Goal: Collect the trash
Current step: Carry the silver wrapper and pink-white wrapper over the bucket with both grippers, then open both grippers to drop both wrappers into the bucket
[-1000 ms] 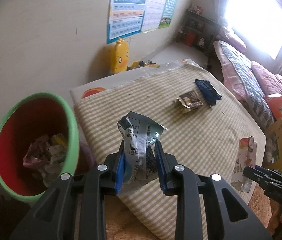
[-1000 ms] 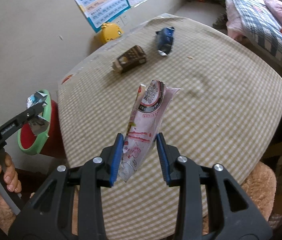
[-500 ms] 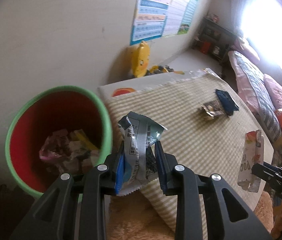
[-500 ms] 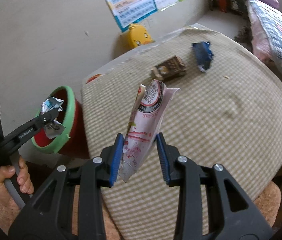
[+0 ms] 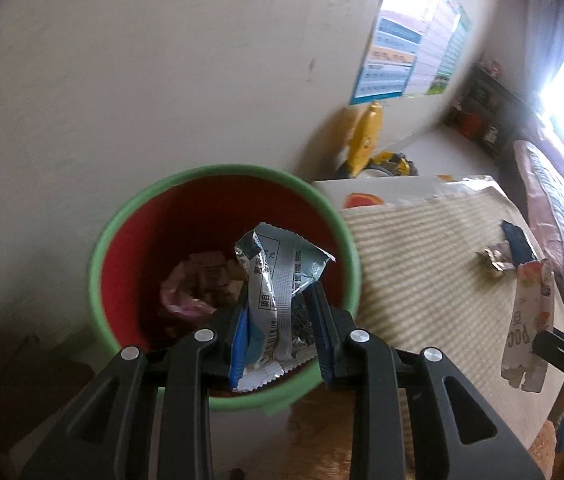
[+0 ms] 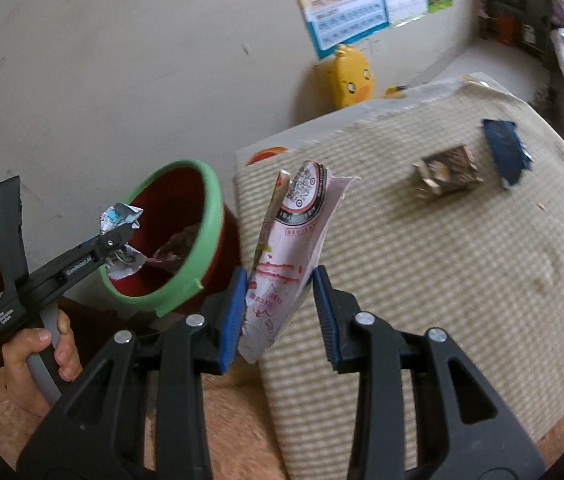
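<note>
Nearby, brown wrapper (image 6: pixel 446 171) touches blue wrapper (image 6: pixel 505 151) on tablecloth (image 6: pixel 422 256).

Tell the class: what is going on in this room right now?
A person is clearing trash from a table with two grippers. The left gripper holds a silver wrapper over the bin, which already has trash inside. The right gripper holds a pink packet above the table edge. A brown wrapper and a blue wrapper remain.

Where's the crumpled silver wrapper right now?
In the left gripper, the crumpled silver wrapper sits above the green-rimmed red bin, left of the checked table.
</note>
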